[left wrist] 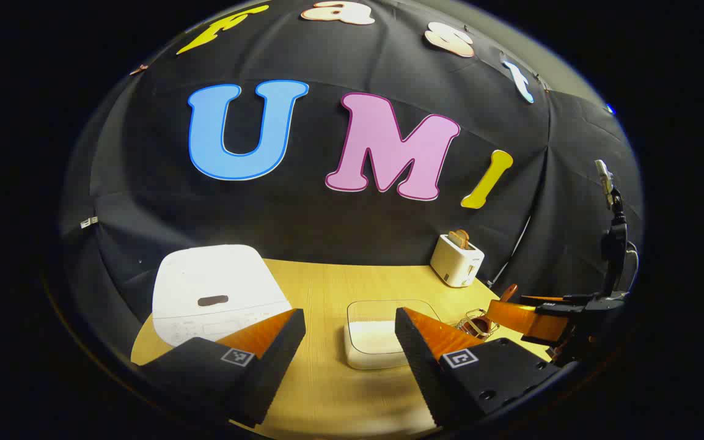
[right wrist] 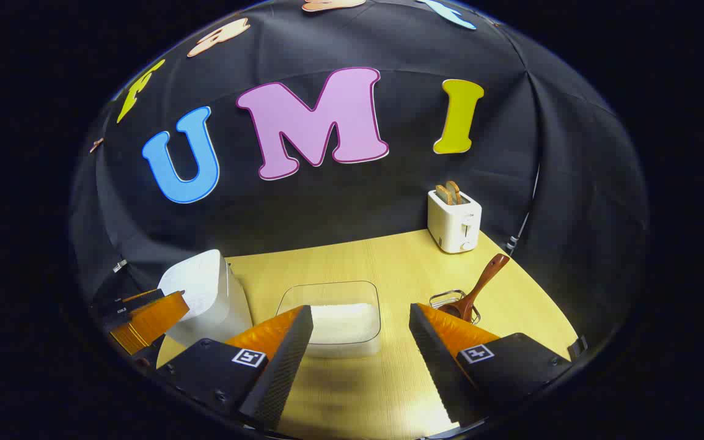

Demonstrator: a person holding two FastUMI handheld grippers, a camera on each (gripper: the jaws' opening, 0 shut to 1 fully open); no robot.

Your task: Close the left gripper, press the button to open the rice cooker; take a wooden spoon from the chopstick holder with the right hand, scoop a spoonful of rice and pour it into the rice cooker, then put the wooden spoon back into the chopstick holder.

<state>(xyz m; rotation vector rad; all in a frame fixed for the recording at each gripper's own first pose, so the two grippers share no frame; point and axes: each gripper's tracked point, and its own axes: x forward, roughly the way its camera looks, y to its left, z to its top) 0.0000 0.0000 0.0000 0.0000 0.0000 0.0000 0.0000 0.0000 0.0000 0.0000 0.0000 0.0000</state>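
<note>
Rice cooker first: it sits lid down at the left end of the table, and the left gripper, hovering just short of it, has its jaws spread wide with nothing between them, so the clenching the task calls for before the button press is, by the look of it, not yet done. The right gripper is likewise released and empty, poised over the table's near edge. Between both pairs of fingers lies the clear container of rice, set centrally, probably so the spoon has a short trip from it to the cooker. Farther right, the wooden spoon leans in the wire chopstick holder, handle tilted up and away, on the side of the hand meant to fetch it. A white toaster stands at the back by the wall, well apart from the work. The left gripper view gives the cooker's top and its dark oval button face on; the right gripper view gives only the cooker's side, but shows the spoon's full length clearly.
</note>
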